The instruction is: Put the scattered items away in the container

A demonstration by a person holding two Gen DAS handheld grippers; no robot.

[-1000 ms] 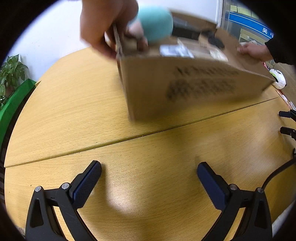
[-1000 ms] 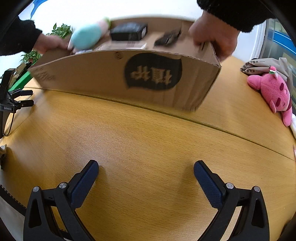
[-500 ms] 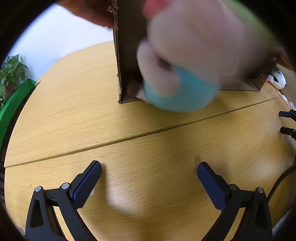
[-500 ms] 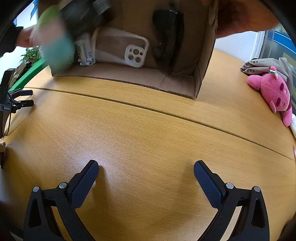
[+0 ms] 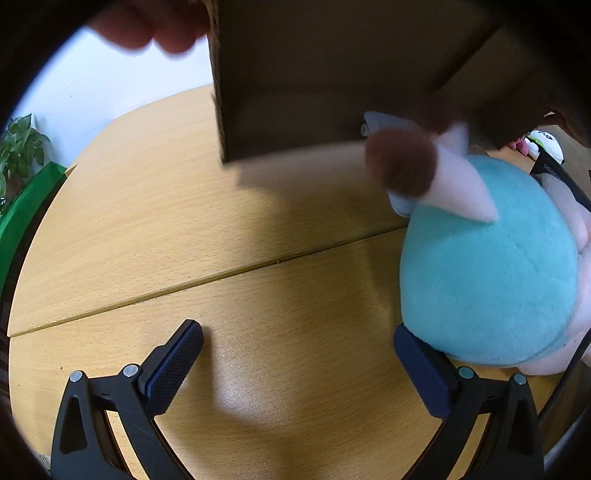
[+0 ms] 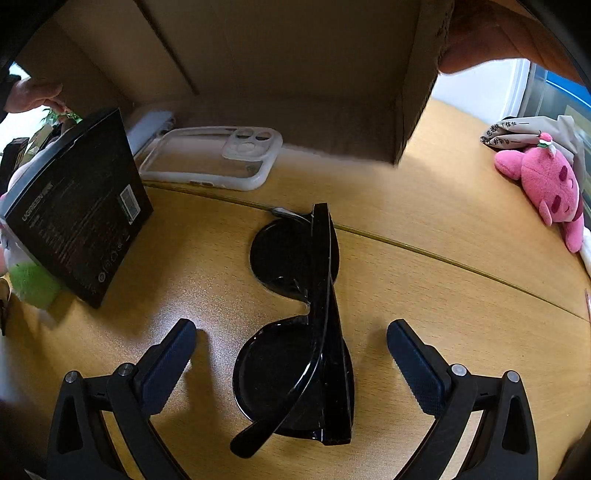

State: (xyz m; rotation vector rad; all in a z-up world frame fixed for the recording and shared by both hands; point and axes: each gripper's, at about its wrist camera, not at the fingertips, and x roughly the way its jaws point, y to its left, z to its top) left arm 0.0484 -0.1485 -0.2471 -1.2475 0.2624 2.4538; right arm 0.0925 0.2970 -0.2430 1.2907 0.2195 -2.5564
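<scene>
The cardboard box point(image 6: 288, 74) is held tipped above the wooden table point(image 6: 424, 295), its open mouth facing the cameras, with a bare hand point(image 6: 491, 40) gripping its wall at 1 o'clock in the right wrist view and another hand point(image 5: 147, 26) at 11 o'clock in the left wrist view. The right gripper point(image 6: 291, 343) is spread wide and holds nothing; folded black sunglasses point(image 6: 303, 325) lie on the table between its fingers, clear of both pads. At 11 o'clock from the sunglasses a clear phone case point(image 6: 214, 158) lies flat just below the box's lower edge. At 9 o'clock a black carton point(image 6: 77, 214) stands tilted, leaning against a soft toy with a green patch point(image 6: 31, 284). A pink plush toy point(image 6: 546, 188) lies near the table edge at 3 o'clock, well apart from the box. The left gripper point(image 5: 299, 347) is likewise spread wide and empty, over bare tabletop. A teal and pink plush toy point(image 5: 487, 273) rests on the table at 3 o'clock in that view, just beside the right-hand finger point(image 5: 424, 369); whether they touch cannot be told. A potted plant point(image 5: 18, 147) stands beyond the table edge at 9 o'clock.
</scene>
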